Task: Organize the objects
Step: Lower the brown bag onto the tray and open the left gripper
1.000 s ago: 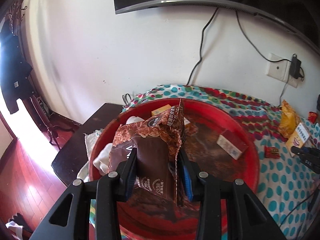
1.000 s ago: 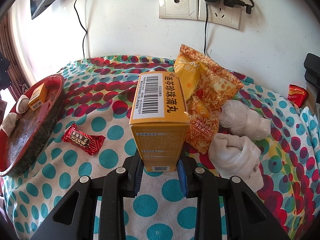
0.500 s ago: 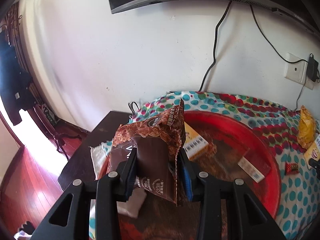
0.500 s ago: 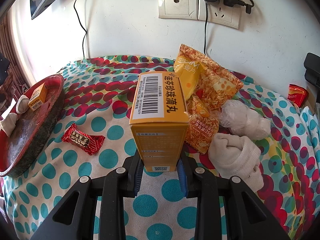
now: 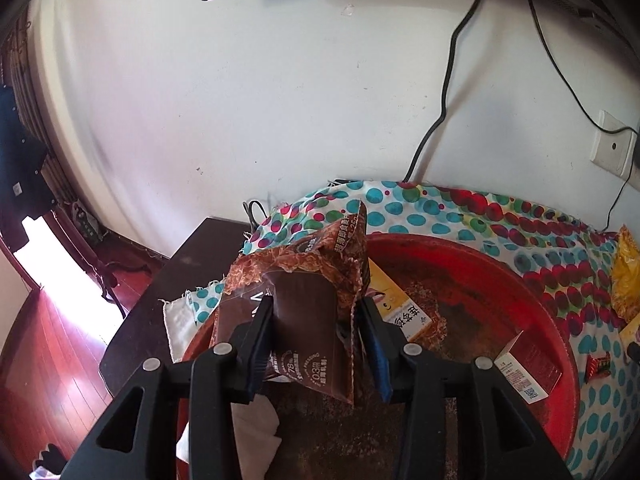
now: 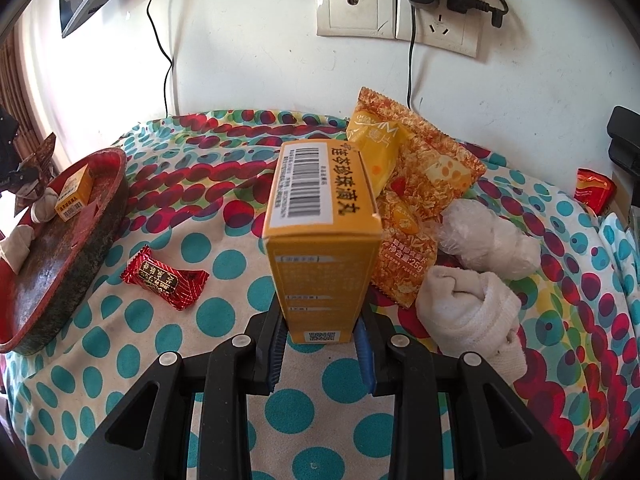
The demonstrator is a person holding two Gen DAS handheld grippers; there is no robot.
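Between the fingers of the left gripper point(image 5: 318, 344) stood a brown snack packet point(image 5: 304, 308), upright over the near edge of the red tray point(image 5: 532, 292); the jaws were opening, the left pad against the wrapper and the right pad showing a sliver of gap, so whether it was gripped or already loose could not be told. Behind the packet a small yellow box point(image 5: 404, 312) lay in the tray, with a red-and-white box point(image 5: 528, 364) nearer the right rim and white cloth point(image 5: 256, 424) at the near left. The tray sat on a polka-dot tablecloth point(image 5: 420, 208) by the white wall.

Over on the other side, the right gripper point(image 6: 320, 344) was clamped tight on the lower end of a tall yellow box point(image 6: 320, 248), held upright above the cloth. A red wrapped candy point(image 6: 164, 278) lay to its left, apart from it. An orange snack bag point(image 6: 416, 196) lay just behind the box, a rolled white sock point(image 6: 468, 308) and a clear plastic bundle point(image 6: 488, 236) to the right.
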